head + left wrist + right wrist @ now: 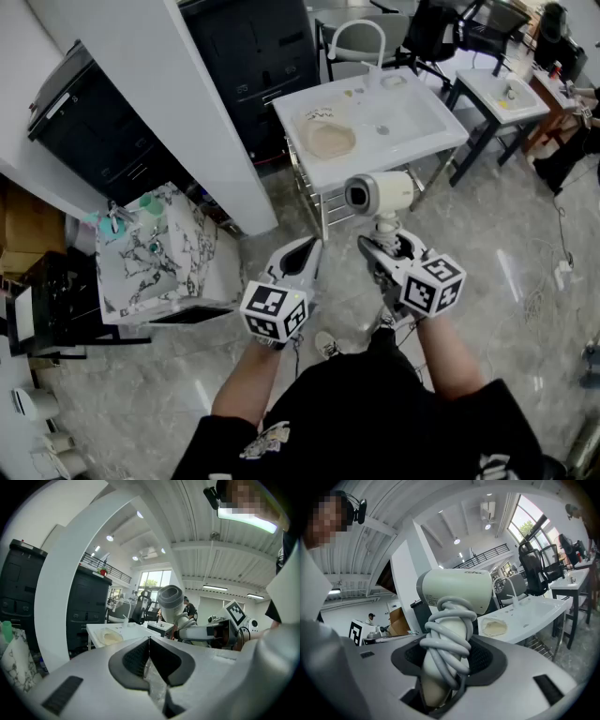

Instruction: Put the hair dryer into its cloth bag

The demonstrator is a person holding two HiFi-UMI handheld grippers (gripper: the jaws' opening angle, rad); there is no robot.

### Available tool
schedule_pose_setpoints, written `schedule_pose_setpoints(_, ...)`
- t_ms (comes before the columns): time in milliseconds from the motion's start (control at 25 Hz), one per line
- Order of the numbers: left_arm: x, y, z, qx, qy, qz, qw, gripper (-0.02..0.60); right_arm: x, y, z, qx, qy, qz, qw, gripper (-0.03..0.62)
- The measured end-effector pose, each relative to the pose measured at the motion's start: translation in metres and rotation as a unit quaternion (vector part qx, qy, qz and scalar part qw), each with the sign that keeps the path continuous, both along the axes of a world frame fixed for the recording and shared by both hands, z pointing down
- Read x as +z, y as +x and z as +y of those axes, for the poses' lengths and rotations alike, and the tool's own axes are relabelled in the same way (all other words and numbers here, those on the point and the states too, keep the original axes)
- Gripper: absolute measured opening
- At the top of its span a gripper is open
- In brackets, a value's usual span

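Note:
A white hair dryer (380, 194) stands upright in my right gripper (384, 246), which is shut on its handle. The grey cord is wound round that handle (446, 639), and the barrel (457, 592) rises above the jaws of the right gripper (446, 665). My left gripper (307, 251) hangs beside it on the left, shut with nothing held. In its own view the left gripper (149, 645) has its pads pressed together, and the hair dryer (171, 600) shows ahead to the right. The beige cloth bag (328, 139) lies crumpled on the white table (412, 131) ahead, and shows as the bag (493, 627) and the bag (110, 637) in the gripper views.
A metal rack (314, 192) sits under the white table. A marble-patterned cabinet (159, 258) with a green bottle stands at the left. A white pillar (178, 103) and black cabinets (253, 47) rise behind. A second white table (504, 94) and office chairs are at the far right.

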State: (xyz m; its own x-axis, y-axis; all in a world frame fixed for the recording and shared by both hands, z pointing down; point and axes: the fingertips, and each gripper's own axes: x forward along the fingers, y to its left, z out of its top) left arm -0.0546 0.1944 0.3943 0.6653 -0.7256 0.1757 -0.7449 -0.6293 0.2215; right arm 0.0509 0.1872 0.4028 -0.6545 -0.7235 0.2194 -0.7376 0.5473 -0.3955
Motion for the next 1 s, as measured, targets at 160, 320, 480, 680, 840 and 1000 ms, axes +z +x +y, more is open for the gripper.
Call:
schedule_pose_setpoints(160, -0.002, -0.001, 0.003, -0.001, 0.001, 0.0, 1.0, 0.005, -0.002, -0.001, 0.002, -0.003, 0.002, 0.0, 1.0, 0.219)
schedule_pose_setpoints(320, -0.005, -0.002, 0.004, -0.002, 0.003, -0.002, 1.0, 0.005, -0.006, -0.001, 0.004, -0.004, 0.004, -0.008, 1.0, 0.221)
schedule_pose_setpoints(480, -0.004, -0.004, 0.004, -0.003, 0.004, -0.005, 1.0, 0.005, -0.005, 0.0, 0.004, -0.003, 0.002, -0.012, 1.0, 0.221)
schedule_pose_setpoints(680, -0.001, -0.008, 0.005, 0.002, 0.004, -0.006, 1.0, 0.005, -0.001, 0.0, 0.004, 0.002, -0.002, -0.008, 1.0, 0.221)
schedule_pose_setpoints(840, 0.0, -0.016, 0.002, 0.002, 0.002, -0.004, 1.0, 0.006, 0.001, -0.004, 0.001, 0.005, -0.008, -0.003, 1.0, 0.221)
schedule_pose_setpoints(1000, 0.006, -0.025, 0.002, 0.002, -0.001, -0.004, 1.0, 0.012, 0.007, -0.007, -0.003, 0.014, -0.013, -0.006, 1.0, 0.221)
